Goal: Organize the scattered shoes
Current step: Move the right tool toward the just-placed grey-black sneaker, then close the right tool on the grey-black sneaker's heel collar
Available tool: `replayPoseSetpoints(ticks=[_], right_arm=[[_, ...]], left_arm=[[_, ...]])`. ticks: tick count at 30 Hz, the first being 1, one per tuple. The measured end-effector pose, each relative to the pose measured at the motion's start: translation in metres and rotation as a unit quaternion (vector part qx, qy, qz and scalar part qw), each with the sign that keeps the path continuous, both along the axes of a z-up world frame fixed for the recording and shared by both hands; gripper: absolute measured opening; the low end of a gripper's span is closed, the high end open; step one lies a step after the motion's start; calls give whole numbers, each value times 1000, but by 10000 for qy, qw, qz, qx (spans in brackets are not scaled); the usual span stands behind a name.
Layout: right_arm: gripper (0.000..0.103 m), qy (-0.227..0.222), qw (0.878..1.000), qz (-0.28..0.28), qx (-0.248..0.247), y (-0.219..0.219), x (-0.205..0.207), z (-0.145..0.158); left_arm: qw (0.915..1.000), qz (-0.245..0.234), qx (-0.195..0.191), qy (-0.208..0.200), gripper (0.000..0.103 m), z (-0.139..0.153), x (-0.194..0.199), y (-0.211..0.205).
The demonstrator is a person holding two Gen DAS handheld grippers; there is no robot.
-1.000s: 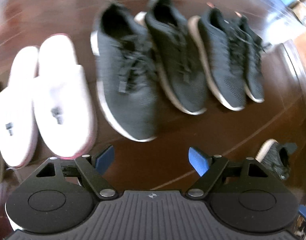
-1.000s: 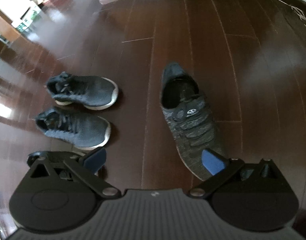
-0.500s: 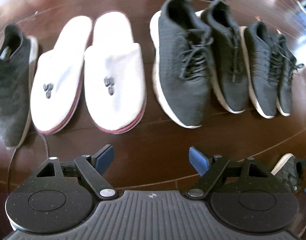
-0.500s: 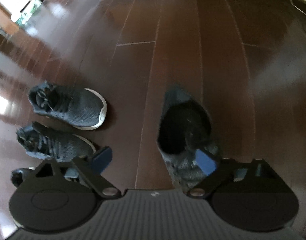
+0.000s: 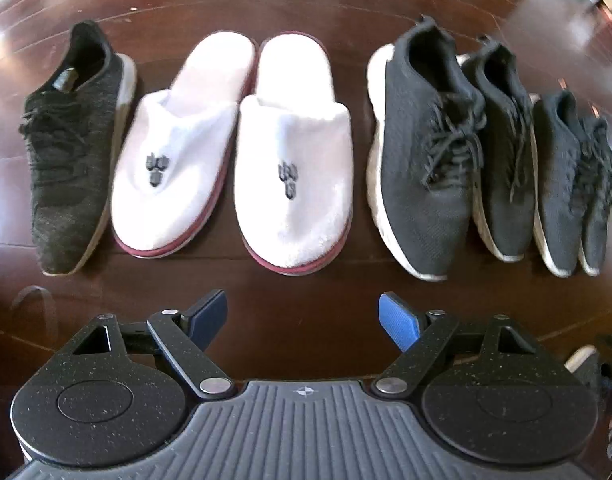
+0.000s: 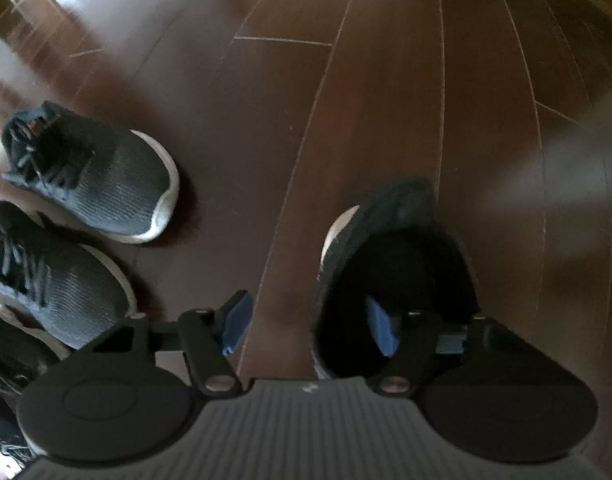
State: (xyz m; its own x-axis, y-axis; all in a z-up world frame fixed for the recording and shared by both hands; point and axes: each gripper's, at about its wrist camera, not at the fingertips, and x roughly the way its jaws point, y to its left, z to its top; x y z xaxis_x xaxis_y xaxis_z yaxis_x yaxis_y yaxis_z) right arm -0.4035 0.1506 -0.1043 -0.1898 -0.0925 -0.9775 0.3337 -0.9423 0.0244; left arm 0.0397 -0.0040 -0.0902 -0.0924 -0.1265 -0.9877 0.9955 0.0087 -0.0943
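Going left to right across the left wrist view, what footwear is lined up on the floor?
Lone black knit sneaker → pair of white plush slippers with maroon soles → large black mesh sneaker with white sole → three smaller dark sneakers, overlapping.

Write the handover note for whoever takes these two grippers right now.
Left gripper: open, empty, hovering in front of the row.
Right gripper: open, lowered over the stray dark knit sneaker; one finger sits in its opening, the other outside its left wall. Not closed yet.
Done: on the dark wooden floor stand in line a lone black knit sneaker, a pair of white plush slippers, a large pair of black mesh trainers and a smaller dark pair.
Left: close on the stray, probably carry it beside the lone sneaker.
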Motion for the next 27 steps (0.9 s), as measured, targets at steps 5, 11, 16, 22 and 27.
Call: replayPoseSetpoints(ticks=[5, 11, 16, 22, 27], right_arm=[[63, -362, 9741, 2157, 576, -26, 25, -5], [67, -365, 8894, 4372, 1285, -49, 44, 2], [85, -1073, 8527, 4835, 1665, -55, 37, -19], [78, -1890, 8254, 5009, 1788, -37, 53, -49], [48, -1973, 8240, 5050, 1647, -30, 66, -53]], left_arm=[[9999, -121, 74, -45, 87, 3, 12, 8], [10000, 34, 34, -21, 88, 7, 35, 13], [9995, 270, 131, 72, 88, 0, 41, 15], [9996, 145, 119, 188, 88, 1, 33, 16], [9996, 132, 110, 203, 88, 0, 31, 13]])
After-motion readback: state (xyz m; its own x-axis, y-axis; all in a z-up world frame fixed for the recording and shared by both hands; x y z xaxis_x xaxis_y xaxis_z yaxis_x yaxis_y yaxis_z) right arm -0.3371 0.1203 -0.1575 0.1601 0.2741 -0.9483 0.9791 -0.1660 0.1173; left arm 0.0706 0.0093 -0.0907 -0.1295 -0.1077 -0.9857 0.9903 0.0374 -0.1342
